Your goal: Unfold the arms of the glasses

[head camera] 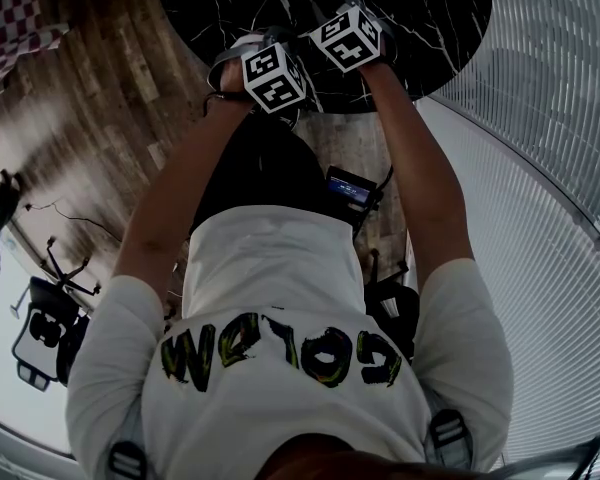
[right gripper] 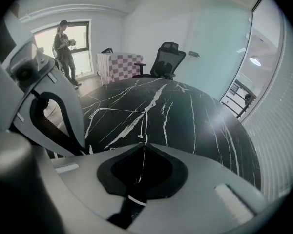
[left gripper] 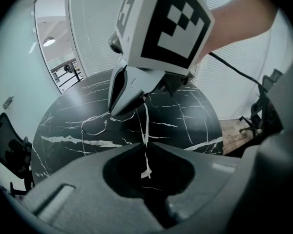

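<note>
Two: left tongs [left gripper: 145, 146], right tongs [right gripper: 142, 147]; one glasses [left gripper: 94, 126].

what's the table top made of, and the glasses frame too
The table top looks like polished black marble or a marble-look slab: white veins branch across it and it catches a soft glare. The glasses have very thin, pale, glinting rims, probably metal wire, though they are too fine to be sure.

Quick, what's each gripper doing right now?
Left gripper: closed on a thin arm of the glasses.
Right gripper: closed, apparently pinching the glasses too.
</note>
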A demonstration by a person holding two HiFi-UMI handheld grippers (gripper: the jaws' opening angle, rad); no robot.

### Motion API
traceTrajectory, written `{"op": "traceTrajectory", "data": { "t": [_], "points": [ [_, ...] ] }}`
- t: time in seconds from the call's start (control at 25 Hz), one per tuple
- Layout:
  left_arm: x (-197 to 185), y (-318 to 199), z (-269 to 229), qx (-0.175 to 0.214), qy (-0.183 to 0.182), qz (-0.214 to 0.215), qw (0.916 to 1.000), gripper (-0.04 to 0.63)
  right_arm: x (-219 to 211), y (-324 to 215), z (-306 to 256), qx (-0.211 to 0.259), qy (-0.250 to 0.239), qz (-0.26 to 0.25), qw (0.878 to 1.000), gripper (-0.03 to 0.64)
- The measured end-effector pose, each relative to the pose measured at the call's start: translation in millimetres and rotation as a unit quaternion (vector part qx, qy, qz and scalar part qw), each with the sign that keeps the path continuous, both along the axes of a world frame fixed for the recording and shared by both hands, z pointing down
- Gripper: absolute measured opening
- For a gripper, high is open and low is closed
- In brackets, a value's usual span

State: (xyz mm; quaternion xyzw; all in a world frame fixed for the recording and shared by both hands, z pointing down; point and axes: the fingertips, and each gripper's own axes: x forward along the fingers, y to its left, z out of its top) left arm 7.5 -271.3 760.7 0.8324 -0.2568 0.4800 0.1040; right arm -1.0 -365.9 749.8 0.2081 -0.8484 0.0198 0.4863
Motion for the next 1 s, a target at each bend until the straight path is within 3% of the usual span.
{"op": "traceTrajectory", "data": {
  "t": [1.0],
  "points": [
    [15, 12, 7, -0.003, 0.016, -0.032, 0.9994, 0.041, -2, 5, 1, 0.007, -0.002, -0.012, 1.0, 0.018]
  ]
}}
